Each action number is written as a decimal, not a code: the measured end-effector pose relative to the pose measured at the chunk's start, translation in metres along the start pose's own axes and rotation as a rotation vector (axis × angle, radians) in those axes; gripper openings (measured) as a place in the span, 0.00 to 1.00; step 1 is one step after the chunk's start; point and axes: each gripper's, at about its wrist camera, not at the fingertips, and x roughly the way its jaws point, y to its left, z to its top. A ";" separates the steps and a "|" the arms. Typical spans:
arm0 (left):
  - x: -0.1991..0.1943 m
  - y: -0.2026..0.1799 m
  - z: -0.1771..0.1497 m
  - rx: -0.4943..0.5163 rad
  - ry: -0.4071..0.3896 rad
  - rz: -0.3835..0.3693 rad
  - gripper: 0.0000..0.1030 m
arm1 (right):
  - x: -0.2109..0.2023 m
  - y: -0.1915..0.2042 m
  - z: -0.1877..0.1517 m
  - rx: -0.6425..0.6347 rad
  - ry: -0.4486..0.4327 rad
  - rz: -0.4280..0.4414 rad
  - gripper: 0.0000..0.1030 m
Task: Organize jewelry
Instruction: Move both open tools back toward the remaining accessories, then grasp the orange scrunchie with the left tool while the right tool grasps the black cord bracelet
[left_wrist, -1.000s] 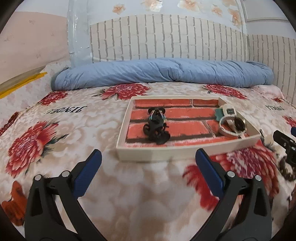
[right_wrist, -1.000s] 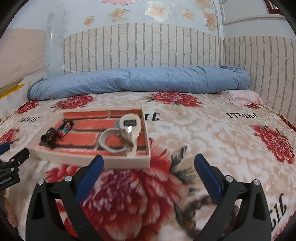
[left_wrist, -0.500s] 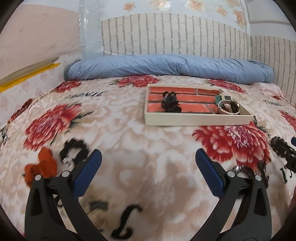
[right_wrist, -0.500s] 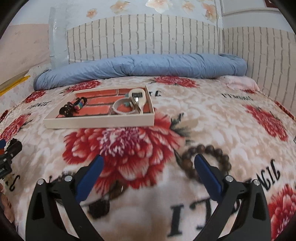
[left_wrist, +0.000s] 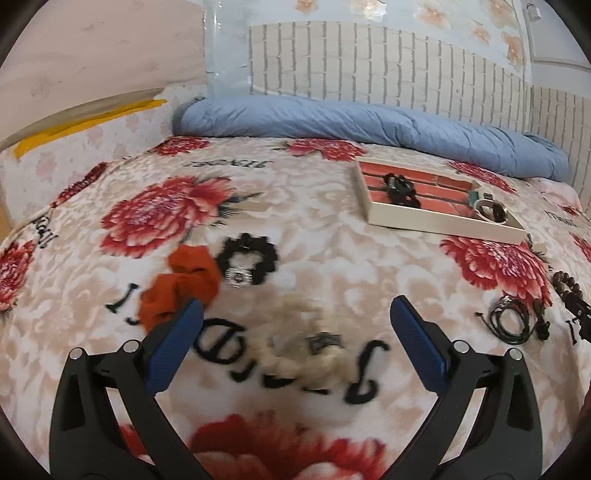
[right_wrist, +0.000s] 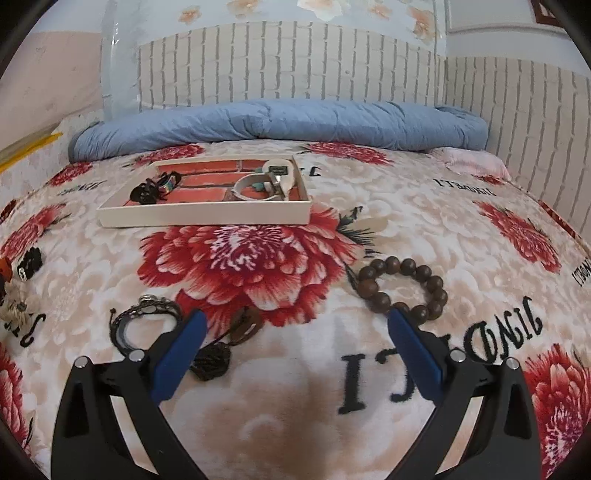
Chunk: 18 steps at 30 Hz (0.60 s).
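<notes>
Both pulled back from the tray (right_wrist: 207, 218) and spread empty, left gripper (left_wrist: 295, 332) now over a beige scrunchie (left_wrist: 314, 354), right gripper (right_wrist: 295, 339) near the wooden bead bracelet (right_wrist: 402, 288), so next pickups probably pending, loose pieces remaining on the blanket (right_wrist: 443, 229).

My left gripper (left_wrist: 295, 325) has two black plastic arms, angular and ribbed, each tipped with a flat blue pad (left_wrist: 173, 345) on its inner face. Two round silver screws (left_wrist: 129, 346) sit on each arm near the pad. My right gripper (right_wrist: 293, 338) is built the same: black arms, blue pads (right_wrist: 413, 354), paired silver screws (right_wrist: 457, 355) catching the light.
</notes>
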 end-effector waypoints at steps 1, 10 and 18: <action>-0.001 0.004 0.001 0.001 -0.002 0.007 0.95 | 0.000 0.004 0.001 -0.003 0.002 0.004 0.93; 0.013 0.051 0.023 0.048 -0.009 0.091 0.95 | 0.010 0.044 0.014 -0.025 0.028 0.068 0.93; 0.045 0.086 0.029 0.025 0.025 0.101 0.95 | 0.031 0.074 0.011 -0.086 0.060 0.070 0.93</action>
